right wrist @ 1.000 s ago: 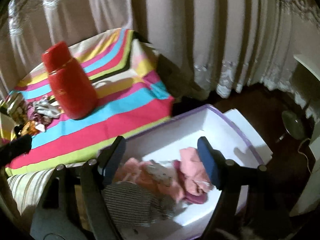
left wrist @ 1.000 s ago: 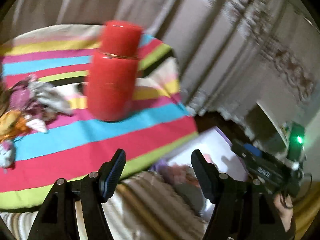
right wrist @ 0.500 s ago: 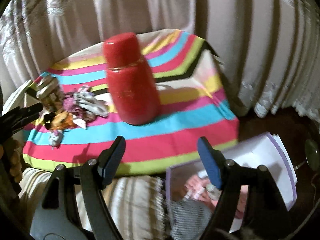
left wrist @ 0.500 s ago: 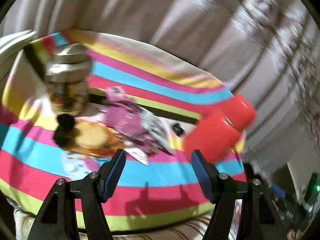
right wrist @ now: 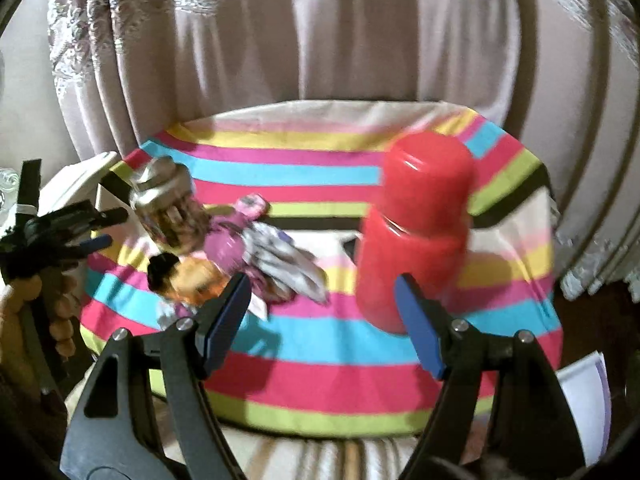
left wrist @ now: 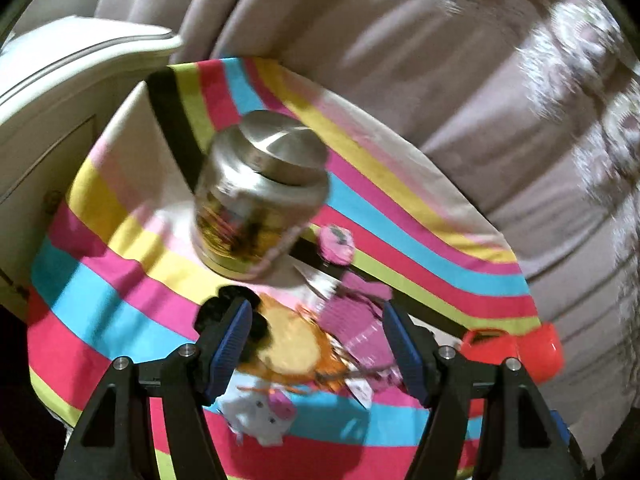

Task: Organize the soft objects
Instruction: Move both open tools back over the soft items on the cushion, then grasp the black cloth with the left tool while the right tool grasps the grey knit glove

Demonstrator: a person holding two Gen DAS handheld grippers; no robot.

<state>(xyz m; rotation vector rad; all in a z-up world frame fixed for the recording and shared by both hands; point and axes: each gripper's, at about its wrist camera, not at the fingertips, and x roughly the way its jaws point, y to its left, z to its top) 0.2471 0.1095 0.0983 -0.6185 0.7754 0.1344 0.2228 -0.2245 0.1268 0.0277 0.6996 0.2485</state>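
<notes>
Since a second ago both our views have swung off the white box of clothes and onto the striped surface (right wrist: 320, 336): the left tongs (left wrist: 316, 342) now hang over the heap of soft toys (left wrist: 304, 344), where earlier they faced the red flask (right wrist: 416, 240). The right tongs (right wrist: 320, 320) hang short of the near edge, between the heap and the flask. Both pairs stand wide open and hold nothing.

The heap lies mid-surface, just beside the metal-lidded jar (left wrist: 260, 200); a white plush (left wrist: 260, 416) sits at its near edge and a pink piece (left wrist: 338, 242) at the far one.

Our worry is the tangle. The pieces overlap, so closing the left tongs there may well snag two at once or drag the whole pile toward the edge. The jar is so close that a sideways sweep could knock it. The flask stands tall just beside the right tongs' outer finger (right wrist: 416, 320), and a careless reach could tip it. Both views are motion-blurred, so we judge the aim uncertain.
</notes>
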